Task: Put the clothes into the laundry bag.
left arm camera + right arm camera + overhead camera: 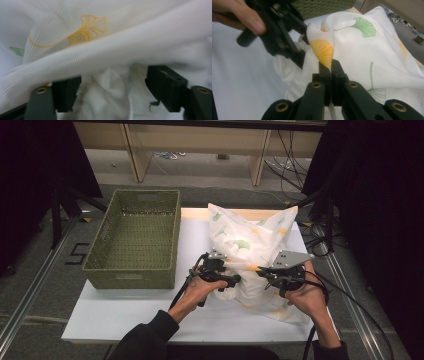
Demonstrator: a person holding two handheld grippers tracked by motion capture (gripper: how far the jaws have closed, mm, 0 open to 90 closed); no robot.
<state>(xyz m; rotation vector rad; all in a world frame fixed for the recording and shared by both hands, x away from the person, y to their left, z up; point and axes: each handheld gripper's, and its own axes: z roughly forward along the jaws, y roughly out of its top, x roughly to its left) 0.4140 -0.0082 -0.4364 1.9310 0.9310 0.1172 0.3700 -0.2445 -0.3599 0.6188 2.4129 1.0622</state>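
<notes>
High view: a black mark shaped like the digit 5 (77,254) is readable on the grey floor left of the white table (125,315); no other writing can be made out. The pillowcase (245,245), white with green and yellow ginkgo leaves, lies on the right half of the table with the white pillow (245,292) showing at its near open end, just beside the green woven basket (132,237). The left gripper (231,281) is at the opening's left side and the right gripper (264,274) at its right side; jaw gaps cannot be judged from here. Left gripper view: the left gripper (112,92) has its jaws standing wide apart. The crumpled pillow (105,95) lies between them, and a fold of the pillowcase (100,50) drapes across above; the pads are not pressing on either. Right gripper view: the right gripper (331,66) has its jaws closed together, pinching the pillowcase (367,50) hem beside a yellow leaf print. The left gripper (298,53) sits farther off at the opening, held by a hand (239,15), with the basket (322,7) behind.
</notes>
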